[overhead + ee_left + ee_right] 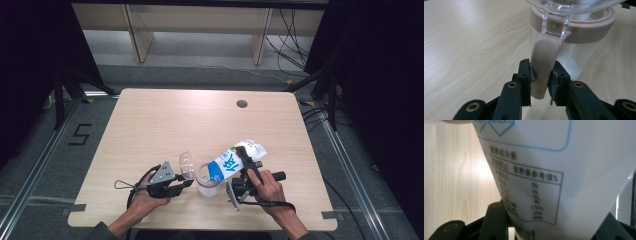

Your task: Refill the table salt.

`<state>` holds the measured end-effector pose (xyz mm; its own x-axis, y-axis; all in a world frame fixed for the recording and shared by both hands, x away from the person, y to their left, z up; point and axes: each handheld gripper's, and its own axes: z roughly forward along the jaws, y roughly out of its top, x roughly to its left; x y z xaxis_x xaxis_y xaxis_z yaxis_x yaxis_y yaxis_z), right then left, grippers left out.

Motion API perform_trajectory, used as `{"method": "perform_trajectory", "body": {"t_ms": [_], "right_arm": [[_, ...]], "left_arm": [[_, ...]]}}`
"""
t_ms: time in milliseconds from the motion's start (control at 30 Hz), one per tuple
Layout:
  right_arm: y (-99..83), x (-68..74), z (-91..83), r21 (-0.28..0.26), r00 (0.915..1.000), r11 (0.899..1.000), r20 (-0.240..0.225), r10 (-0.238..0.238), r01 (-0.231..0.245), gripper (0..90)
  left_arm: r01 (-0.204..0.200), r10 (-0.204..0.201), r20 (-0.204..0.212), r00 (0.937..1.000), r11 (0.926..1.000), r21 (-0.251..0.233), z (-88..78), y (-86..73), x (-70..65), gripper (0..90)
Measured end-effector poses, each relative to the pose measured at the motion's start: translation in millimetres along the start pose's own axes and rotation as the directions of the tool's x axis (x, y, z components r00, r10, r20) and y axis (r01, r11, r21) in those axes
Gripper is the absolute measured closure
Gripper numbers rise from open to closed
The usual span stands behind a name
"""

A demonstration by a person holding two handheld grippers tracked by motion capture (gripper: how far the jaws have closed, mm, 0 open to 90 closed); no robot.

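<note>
Two tongs: left (540, 82) pinching jar tab (543, 67), right (246, 169) gripping pouch (235, 160).

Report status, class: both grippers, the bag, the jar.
Left gripper shut on jar handle. Right gripper holds bag tilted toward jar, lid open. Nothing obstructing.

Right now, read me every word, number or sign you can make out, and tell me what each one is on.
"5": black mark on the floor left of the table.
"0%", three times, then "1731%", "328%", "1500%": printed table on the white bag, right gripper view.
Chinese heading and row labels there: too blurred to read.
Large blue characters on the bag, high view: too small.
</note>
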<state>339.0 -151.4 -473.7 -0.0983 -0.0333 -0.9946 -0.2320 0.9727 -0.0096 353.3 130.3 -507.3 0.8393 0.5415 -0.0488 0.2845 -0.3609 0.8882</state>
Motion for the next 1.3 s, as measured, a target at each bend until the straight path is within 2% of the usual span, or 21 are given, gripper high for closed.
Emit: {"method": "perform_trajectory", "body": {"t_ms": [67, 300, 433, 500, 567, 600, 633, 667, 733, 867, 1000, 1167, 1200, 1233, 1267, 1300], "right_arm": [[-0.2, 1.7, -0.9, 0.016, 0.9996, 1.0, -0.009, 0.025, -0.025, 56.3], [-0.3, 1.4, -0.8, 0.013, 0.9997, 1.0, -0.006, 0.022, -0.022, 56.4], [0.1, -0.8, -0.3, 0.0, 1.0, 1.0, 0.003, -0.007, 0.007, 56.6], [-0.1, 0.1, 0.4, -0.003, 1.0, 1.0, -0.004, 0.0, 0.0, 56.7], [0.4, -2.3, 0.2, -0.007, 0.9995, 1.0, 0.006, -0.03, 0.03, 56.8], [-0.1, -0.4, 0.9, -0.01, 1.0, 1.0, -0.003, -0.007, 0.007, 56.8], [-0.2, -0.3, 0.6, -0.008, 1.0, 1.0, 0.0, -0.003, 0.003, 56.8], [-0.3, 1.5, -0.6, 0.01, 0.9997, 1.0, -0.005, 0.024, -0.024, 56.9], [-0.1, -0.3, 0.0, 0.001, 1.0, 1.0, -0.004, -0.002, 0.002, 57.0], [-0.5, 1.7, -0.4, 0.004, 0.9997, 1.0, -0.002, 0.026, -0.026, 57.1], [-0.2, 0.3, -0.5, 0.004, 1.0, 1.0, 0.002, 0.005, -0.005, 57.4], [0.0, 1.4, -1.7, 0.014, 0.9998, 1.0, 0.002, 0.019, -0.019, 57.5], [0.2, -0.2, -1.2, 0.004, 0.9999, 1.0, 0.01, -0.004, 0.004, 57.6], [0.2, 0.1, -1.5, 0.006, 0.9999, 1.0, 0.011, -0.001, 0.0, 57.6], [1.1, -4.1, -0.8, -0.012, 0.998, 0.998, 0.019, -0.061, 0.061, 57.7], [1.5, -5.9, -0.6, -0.019, 0.996, 0.996, 0.023, -0.086, 0.087, 57.8]], "left_arm": [[0.0, 0.0, -0.001, 1.0, 1.0, 0.0, 0.0, 0.0, -0.1, 72.7], [-0.001, 0.001, 0.0, 1.0, 1.0, 0.001, 0.0, 0.1, 0.0, 72.7], [-0.001, 0.001, 0.0, 1.0, 1.0, 0.001, 0.0, 0.1, -0.1, 72.7], [-0.002, 0.002, -0.001, 1.0, 1.0, 0.001, 0.0, 0.2, 0.0, 72.7], [-0.001, 0.001, -0.001, 1.0, 1.0, 0.001, 0.0, 0.1, -0.1, 72.7], [0.0, 0.0, -0.001, 1.0, 1.0, 0.0, 0.0, 0.2, -0.1, 72.7], [0.0, 0.0, -0.001, 1.0, 1.0, 0.0, 0.0, 0.1, -0.1, 72.7], [-0.001, 0.001, -0.001, 1.0, 1.0, 0.0, 0.0, 0.2, -0.1, 72.7], [-0.001, 0.001, -0.001, 1.0, 1.0, 0.001, 0.0, 0.2, -0.1, 72.7], [-0.001, 0.001, 0.0, 1.0, 1.0, 0.001, 0.0, 0.2, -0.1, 72.7], [-0.001, 0.001, -0.001, 1.0, 1.0, 0.001, 0.0, 0.2, 0.0, 72.7], [-0.002, 0.002, 0.0, 1.0, 1.0, 0.001, 0.0, 0.3, 0.1, 72.7], [-0.002, 0.002, 0.0, 1.0, 1.0, 0.001, 0.0, 0.3, 0.2, 72.7], [-0.001, 0.001, 0.0, 1.0, 1.0, 0.001, 0.0, 0.3, 0.1, 72.7], [-0.002, 0.002, 0.0, 1.0, 1.0, 0.001, 0.0, 0.3, 0.1, 72.7], [-0.002, 0.002, 0.0, 1.0, 1.0, 0.002, 0.0, 0.3, 0.0, 72.7]]}}
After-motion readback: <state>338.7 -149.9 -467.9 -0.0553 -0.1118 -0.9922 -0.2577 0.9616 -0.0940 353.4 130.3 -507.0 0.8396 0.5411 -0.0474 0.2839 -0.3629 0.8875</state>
